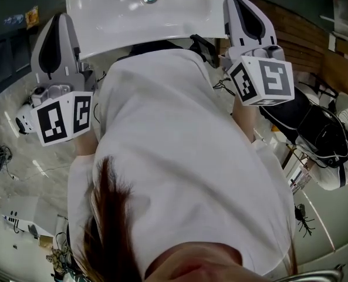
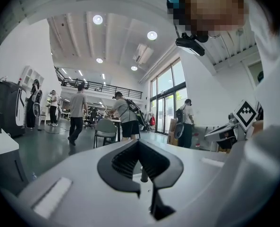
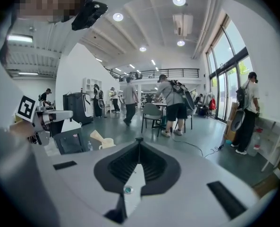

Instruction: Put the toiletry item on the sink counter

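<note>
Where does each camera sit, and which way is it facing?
Head view: on the person's head, looking steeply down at the sink; white shirt, left gripper and right gripper show.
Left gripper view: on the left gripper, facing level across a busy hall; its shut jaws and the shirt show.
Right gripper view: on the right gripper, facing the same hall; shut jaws, shirt at left.
Shared: both gripper views catch the person with a backpack.

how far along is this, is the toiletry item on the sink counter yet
Done: nothing that shows. No toiletry item is visible on the white sink or anywhere else. In hand: nothing. The left gripper and the right gripper are both shut and empty, flanking the sink. Left: the whole job, which means finding the item, picking it up and setting it down.
</note>
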Tool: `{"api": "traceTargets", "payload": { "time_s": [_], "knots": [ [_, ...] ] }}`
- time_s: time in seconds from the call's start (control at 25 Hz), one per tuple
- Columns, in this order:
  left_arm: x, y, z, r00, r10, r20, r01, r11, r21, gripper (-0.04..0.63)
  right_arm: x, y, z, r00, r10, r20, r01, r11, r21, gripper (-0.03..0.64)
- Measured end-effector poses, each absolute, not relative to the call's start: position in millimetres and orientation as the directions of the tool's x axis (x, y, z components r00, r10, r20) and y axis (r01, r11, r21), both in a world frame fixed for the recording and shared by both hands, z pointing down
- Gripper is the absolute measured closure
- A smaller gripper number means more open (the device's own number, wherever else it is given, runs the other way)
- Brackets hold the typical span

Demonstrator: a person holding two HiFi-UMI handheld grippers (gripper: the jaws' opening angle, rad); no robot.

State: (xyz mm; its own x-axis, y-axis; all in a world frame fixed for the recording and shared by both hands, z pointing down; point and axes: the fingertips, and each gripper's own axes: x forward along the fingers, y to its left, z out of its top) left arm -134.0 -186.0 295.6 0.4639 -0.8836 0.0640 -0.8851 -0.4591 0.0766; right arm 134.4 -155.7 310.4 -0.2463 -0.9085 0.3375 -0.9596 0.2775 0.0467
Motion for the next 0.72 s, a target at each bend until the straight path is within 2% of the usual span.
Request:
{"api": "traceTargets", "payload": {
  "time_s": [0.2, 0.4, 0.72],
  "knots": [
    [-129.2, -189.3, 289.7, 0.468, -0.882, 0.06, -0.883, -0.463, 0.073, 0.586, 142.8, -156.3, 305.2, -0.234, -0.911, 0.34, -0.961, 0.27, 0.063, 0.604],
    [-160.5, -191.3, 277.6, 0.468, -0.882, 0.057, -0.883, -0.463, 0.077, 0.586, 112.2, -157.5, 291.1, -0.236, -0.913, 0.332, -0.958, 0.276, 0.08, 0.605],
    [-138.5, -201.5, 290.0, 0.471, -0.88, 0.061, -0.881, -0.466, 0.082, 0.586, 133.0, -168.0, 301.3, -0.246, -0.914, 0.323, -0.954, 0.288, 0.088, 0.604]
  ]
}}
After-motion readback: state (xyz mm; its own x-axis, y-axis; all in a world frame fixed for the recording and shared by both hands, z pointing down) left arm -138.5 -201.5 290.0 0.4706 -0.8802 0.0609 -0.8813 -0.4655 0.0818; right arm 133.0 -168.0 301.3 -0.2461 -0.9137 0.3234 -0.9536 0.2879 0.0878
